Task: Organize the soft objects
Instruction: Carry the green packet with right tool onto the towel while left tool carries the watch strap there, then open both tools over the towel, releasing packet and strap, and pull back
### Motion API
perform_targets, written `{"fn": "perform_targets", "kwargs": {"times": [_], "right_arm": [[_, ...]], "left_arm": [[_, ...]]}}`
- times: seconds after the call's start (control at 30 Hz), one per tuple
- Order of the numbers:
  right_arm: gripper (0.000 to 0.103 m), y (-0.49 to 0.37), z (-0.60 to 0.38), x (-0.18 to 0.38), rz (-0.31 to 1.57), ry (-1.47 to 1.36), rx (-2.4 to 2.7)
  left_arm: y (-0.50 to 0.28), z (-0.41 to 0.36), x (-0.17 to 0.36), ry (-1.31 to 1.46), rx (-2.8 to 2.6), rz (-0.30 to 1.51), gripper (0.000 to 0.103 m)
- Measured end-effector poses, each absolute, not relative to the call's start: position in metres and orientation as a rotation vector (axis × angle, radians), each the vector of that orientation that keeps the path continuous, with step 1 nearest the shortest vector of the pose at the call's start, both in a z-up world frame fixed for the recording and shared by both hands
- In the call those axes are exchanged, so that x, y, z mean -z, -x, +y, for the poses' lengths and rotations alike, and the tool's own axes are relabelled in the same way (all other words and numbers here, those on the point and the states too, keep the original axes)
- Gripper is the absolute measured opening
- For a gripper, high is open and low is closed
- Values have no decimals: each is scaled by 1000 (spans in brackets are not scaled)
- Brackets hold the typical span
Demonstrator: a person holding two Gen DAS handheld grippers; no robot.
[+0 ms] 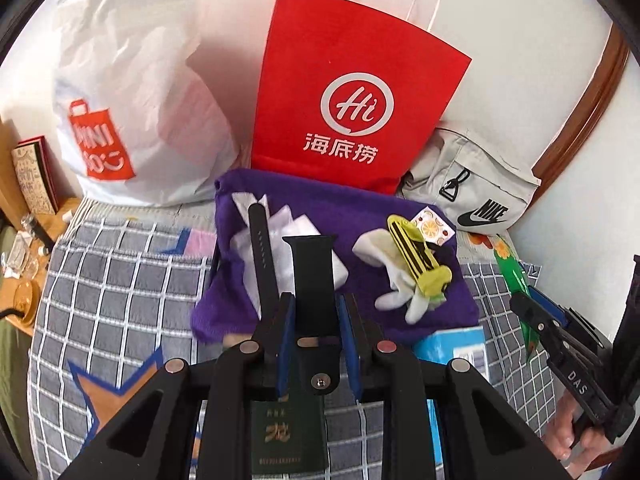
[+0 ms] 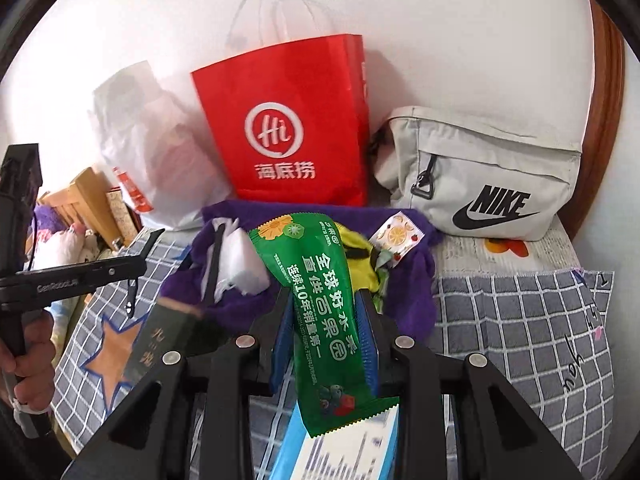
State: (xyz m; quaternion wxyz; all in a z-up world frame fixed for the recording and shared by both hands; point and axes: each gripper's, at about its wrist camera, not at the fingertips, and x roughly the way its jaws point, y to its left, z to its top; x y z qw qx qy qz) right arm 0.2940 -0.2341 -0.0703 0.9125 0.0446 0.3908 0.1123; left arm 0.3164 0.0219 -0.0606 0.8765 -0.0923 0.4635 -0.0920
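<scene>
Checked bedspread (image 2: pixel 520 320) bearing a red paper bag (image 1: pixel 352 100), a white plastic bag (image 1: pixel 132 92) and a grey Nike pouch (image 2: pixel 488 176). Purple cloth (image 1: pixel 344 216) before them, carrying socks (image 1: pixel 408 276). Right gripper (image 2: pixel 326 320) clamps a green snack packet (image 2: pixel 320 304); left gripper (image 1: pixel 314 312) clamps a black watch strap (image 1: pixel 312 268).

A home bedroom is showing here; a grey checked quilt (image 2: pixel 520 320) is covering the bed; a red Haidilao paper bag (image 1: pixel 352 92), a white Miniso plastic bag (image 1: pixel 132 80) and a grey Nike pouch (image 2: pixel 488 184) are leaning against the white wall; plush toys (image 2: pixel 68 236) are lying beside a wooden bedside table (image 1: pixel 24 184).
</scene>
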Motion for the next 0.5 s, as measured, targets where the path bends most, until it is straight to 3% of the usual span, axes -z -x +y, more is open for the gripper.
{"fn": "perform_targets", "kwargs": {"times": [0.5], "right_arm": [[31, -378, -256, 106, 878, -139, -176]], "left_arm": [[-379, 27, 96, 186, 198, 1016, 21]]}}
